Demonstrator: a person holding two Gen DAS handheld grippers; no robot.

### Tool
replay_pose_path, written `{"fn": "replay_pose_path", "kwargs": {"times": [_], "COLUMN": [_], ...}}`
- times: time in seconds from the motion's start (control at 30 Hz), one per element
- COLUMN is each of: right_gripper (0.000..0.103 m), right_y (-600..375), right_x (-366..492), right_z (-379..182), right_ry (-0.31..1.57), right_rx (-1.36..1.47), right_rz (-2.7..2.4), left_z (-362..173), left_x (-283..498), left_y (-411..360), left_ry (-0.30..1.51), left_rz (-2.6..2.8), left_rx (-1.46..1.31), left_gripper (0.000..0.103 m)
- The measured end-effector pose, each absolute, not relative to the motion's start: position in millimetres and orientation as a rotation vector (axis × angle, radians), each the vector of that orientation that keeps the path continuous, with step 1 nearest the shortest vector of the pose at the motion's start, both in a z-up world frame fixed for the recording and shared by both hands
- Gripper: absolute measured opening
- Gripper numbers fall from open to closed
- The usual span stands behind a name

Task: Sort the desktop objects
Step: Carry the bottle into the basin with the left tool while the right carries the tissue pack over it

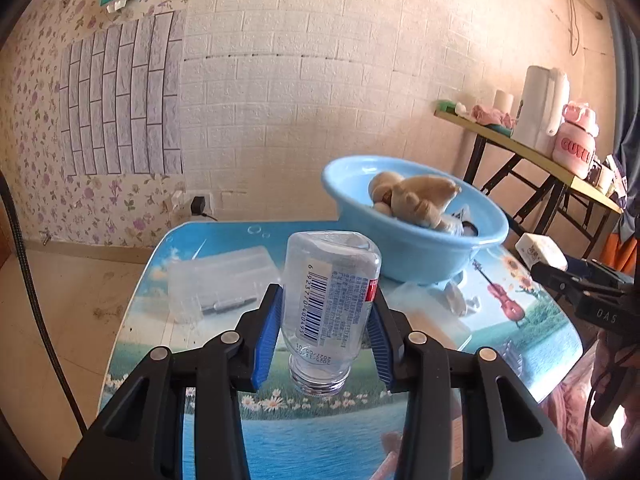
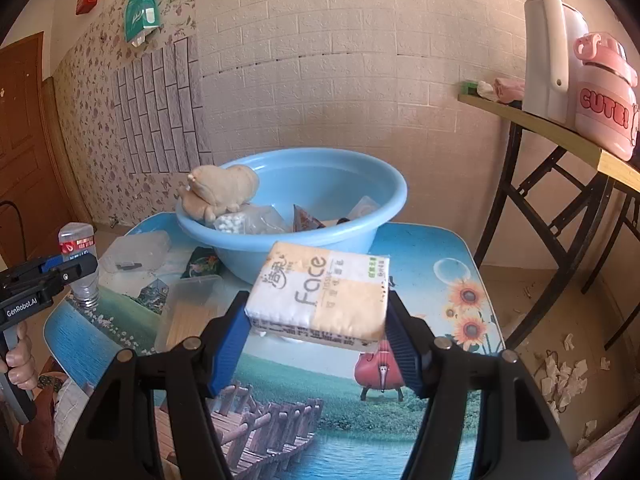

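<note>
A clear plastic bottle (image 1: 330,312) is clamped between the blue pads of the left gripper (image 1: 327,332), held upside down with its open threaded neck pointing down and its flat base uppermost. It is lifted above the picture-printed table (image 1: 320,440), in front of the blue basin (image 1: 416,248). The jaws are closed on the bottle's labelled body, at the barcode.

A white and beige tissue pack (image 2: 320,300) marked "Face" is gripped at its two short ends by the right gripper (image 2: 318,332) — its jaws are closed on the pack, which is held roughly level and clear of the tabletop, just in front of the basin's near wall.

In the basin a tan plush toy (image 2: 220,196) is seen lying against the left rim, with a bag of small white pellets (image 2: 234,224) and other packets beside it. On the table to the left of the basin a clear lidded box (image 2: 136,252) with a dark tool inside is seen, and nearer the right gripper a second clear box (image 2: 192,308) holding pale sticks. Beyond, on a folding side table (image 2: 560,124), a white kettle (image 2: 548,52) and a pink jug (image 2: 604,96) marked "CUTE!" are set — the two just beside each other.
</note>
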State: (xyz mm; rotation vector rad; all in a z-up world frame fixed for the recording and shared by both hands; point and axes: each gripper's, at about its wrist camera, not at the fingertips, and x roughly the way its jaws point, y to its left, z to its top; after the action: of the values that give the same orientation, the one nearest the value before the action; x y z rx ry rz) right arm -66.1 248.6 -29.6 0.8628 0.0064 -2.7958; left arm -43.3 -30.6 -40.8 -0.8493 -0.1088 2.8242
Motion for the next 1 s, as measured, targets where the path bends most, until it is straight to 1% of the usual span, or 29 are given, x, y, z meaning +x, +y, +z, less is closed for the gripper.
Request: {"fn": "replay_pose_path", "kwargs": {"times": [0.2, 0.33, 0.6, 0.73, 1.0], "right_gripper": [0.065, 0.065, 0.065, 0.065, 0.065], "right_y": [244, 244, 244, 238, 231], "right_x": [-65, -71, -97, -115, -149], "right_z": [-23, -22, -18, -17, -21], "right_ry": [0.008, -0.01, -0.075, -0.033, -0.038], "right_rx": [0.824, 0.807, 0.767, 0.746, 0.783], "right_rz": [-2.779, -2.762, -2.723, -2.717, -2.674], "left_z": [-11, 0, 6, 8, 9], "left_x": [-44, -51, -83, -105, -150], "left_y": [-21, -10, 19, 34, 51], "left_ry": [-0.077, -0.061, -0.025, 0.0, 0.054], "left_rz": [2.83, 2.807, 2.762, 2.747, 2.745], "left_rx": [-0.73, -0.704, -0.689, -0.691, -0.731], "left_gripper": [0.039, 0.039, 0.039, 0.039, 0.04]}}
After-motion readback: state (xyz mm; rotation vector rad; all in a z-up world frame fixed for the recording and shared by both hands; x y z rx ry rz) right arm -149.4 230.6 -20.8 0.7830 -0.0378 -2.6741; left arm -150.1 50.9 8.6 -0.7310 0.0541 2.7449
